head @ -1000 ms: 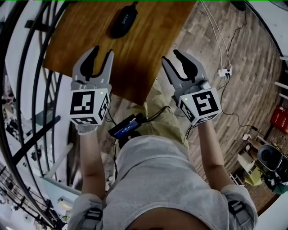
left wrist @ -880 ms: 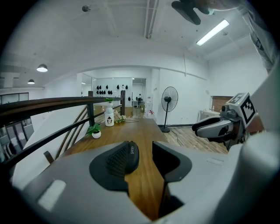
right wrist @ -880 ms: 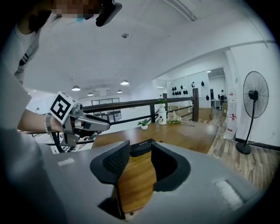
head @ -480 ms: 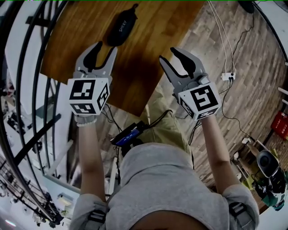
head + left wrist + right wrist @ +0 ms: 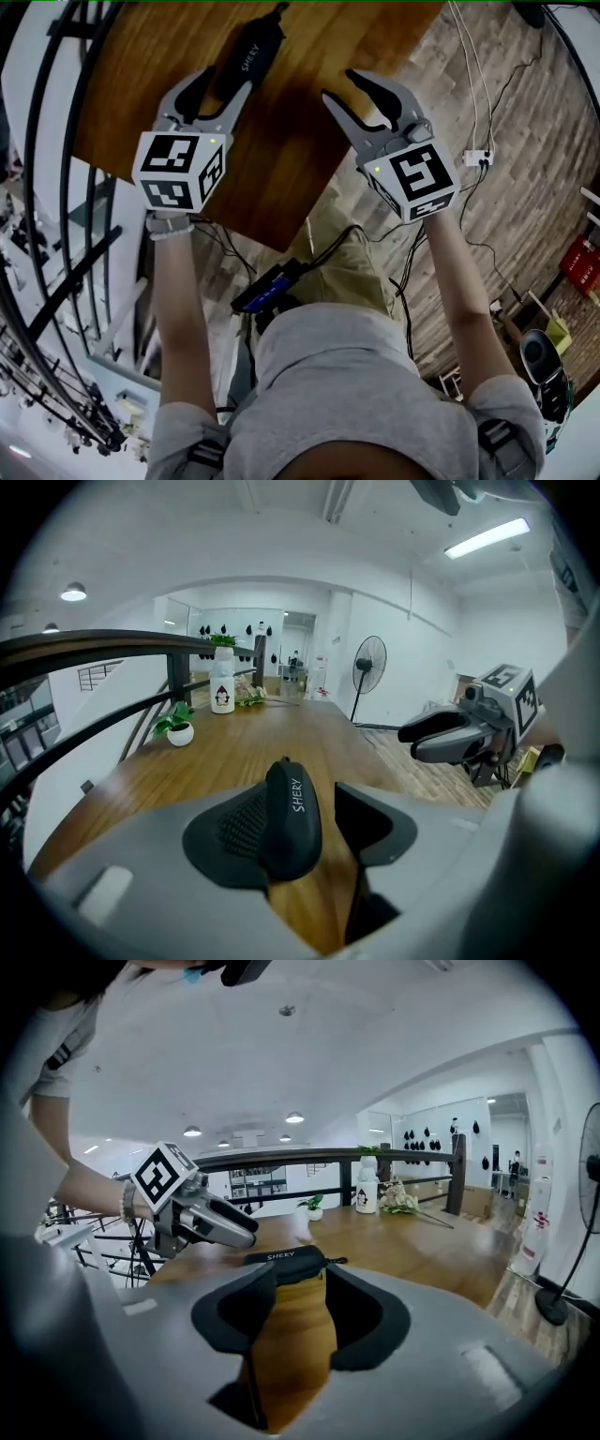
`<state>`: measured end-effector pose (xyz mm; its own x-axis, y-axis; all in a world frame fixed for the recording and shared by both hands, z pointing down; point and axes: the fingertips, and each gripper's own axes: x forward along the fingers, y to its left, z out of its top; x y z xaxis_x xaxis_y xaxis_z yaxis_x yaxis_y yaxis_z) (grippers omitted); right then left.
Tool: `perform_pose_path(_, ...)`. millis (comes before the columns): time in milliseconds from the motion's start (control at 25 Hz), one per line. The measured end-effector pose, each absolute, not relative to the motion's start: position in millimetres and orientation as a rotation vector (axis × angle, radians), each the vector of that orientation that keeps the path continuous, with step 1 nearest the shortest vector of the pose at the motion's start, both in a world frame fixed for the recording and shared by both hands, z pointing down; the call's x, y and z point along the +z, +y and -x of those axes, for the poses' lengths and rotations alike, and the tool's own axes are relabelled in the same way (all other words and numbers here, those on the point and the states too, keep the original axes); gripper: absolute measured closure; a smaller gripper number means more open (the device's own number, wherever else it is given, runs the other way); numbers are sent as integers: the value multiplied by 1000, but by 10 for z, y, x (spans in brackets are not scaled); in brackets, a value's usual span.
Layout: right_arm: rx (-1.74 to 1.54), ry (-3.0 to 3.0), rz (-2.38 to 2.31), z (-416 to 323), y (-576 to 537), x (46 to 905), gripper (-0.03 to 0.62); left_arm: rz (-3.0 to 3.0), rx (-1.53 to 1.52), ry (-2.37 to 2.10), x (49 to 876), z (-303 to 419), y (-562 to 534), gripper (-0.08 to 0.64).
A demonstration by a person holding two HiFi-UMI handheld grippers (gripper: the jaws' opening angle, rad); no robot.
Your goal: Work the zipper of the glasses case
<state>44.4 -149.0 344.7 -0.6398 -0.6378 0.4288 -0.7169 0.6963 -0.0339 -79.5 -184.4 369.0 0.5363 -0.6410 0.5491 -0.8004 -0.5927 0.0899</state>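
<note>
In the head view, the near end of the black zip-up fabric glasses case [image 5: 255, 52] is hidden behind the left gripper [image 5: 223, 82]. The case looks zipped shut on the brown wooden bench [image 5: 291, 150], so no telling what's inside. That gripper's jaws have just been opening and stand wide, with the case's end in the gap but not pinched. The right gripper [image 5: 337, 84] has been opening too, with only bare bench between its wide jaws and the case a bit ahead.
</note>
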Motion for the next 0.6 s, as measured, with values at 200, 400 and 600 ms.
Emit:
perform_pose_path(200, 245, -2491, -1002, -374, -1657, 3583, 428, -2438, 701, -1150, 3785, 776, -1908, 330)
perform_pose_path(400, 152, -2444, -908, -288, -1856, 3802, 427, -2434, 752, -1117, 3909, 742, -2019, 331)
perform_pose_path(600, 80, -2413, -819, -198, -2005, 3987, 428, -2427, 795, -1085, 3984, 741, -2128, 330)
